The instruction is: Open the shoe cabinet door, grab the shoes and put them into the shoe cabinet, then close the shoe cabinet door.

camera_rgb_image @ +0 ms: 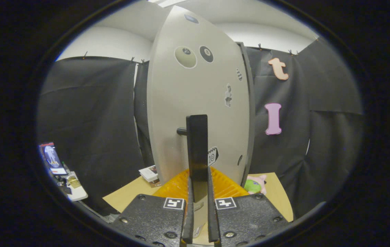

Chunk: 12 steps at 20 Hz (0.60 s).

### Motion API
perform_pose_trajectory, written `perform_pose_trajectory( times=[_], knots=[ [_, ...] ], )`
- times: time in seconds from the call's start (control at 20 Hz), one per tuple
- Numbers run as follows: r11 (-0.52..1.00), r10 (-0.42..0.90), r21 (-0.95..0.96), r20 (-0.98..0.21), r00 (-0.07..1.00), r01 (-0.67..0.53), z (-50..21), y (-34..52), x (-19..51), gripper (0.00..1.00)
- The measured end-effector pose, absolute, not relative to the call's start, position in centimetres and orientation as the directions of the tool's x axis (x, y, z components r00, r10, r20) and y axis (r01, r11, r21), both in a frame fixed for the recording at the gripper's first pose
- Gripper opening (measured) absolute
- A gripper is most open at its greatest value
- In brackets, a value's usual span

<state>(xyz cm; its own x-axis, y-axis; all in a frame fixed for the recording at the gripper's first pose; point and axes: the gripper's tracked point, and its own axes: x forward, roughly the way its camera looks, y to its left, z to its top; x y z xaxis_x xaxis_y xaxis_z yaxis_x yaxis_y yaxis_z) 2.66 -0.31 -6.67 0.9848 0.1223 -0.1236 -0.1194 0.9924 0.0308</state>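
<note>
The grey shoe cabinet door [195, 103], dotted with stickers, stands upright straight ahead of me. A black vertical bar handle [197, 144] sticks out from it on a short stub. My gripper [199, 185] is closed around the lower end of that handle, one finger pressing on each side. The cabinet's dark side edge [248, 113] shows just right of the door.
An orange ribbed tray [229, 187] lies at the foot of the door on a tan tabletop [126, 197]. A pink and green plush toy [256, 185] sits to the right, a small stack of books [148, 173] to the left. A side table with a tablet [52, 157] stands far left.
</note>
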Motion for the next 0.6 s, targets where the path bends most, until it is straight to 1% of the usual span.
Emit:
perform_pose_trajectory(
  times=[0.05, 0.2, 0.35, 0.5, 0.6],
  knots=[
    [0.993, 0.121, 0.035, -0.129, 0.984, -0.117, -6.7, -0.9, 2.4, 0.2],
    [0.995, 0.101, 0.033, -0.127, 0.987, -0.097, -6.8, -2.3, 1.9, 0.15],
    [0.998, 0.057, 0.032, -0.126, 0.99, -0.053, -6.8, -4.0, 1.5, 0.12],
    [1.0, -0.007, 0.018, -0.123, 0.992, 0.009, -6.8, -6.0, 1.2, 0.06],
    [0.999, -0.029, 0.032, -0.121, 0.992, 0.033, -6.9, -6.8, 1.2, 0.04]
  ],
)
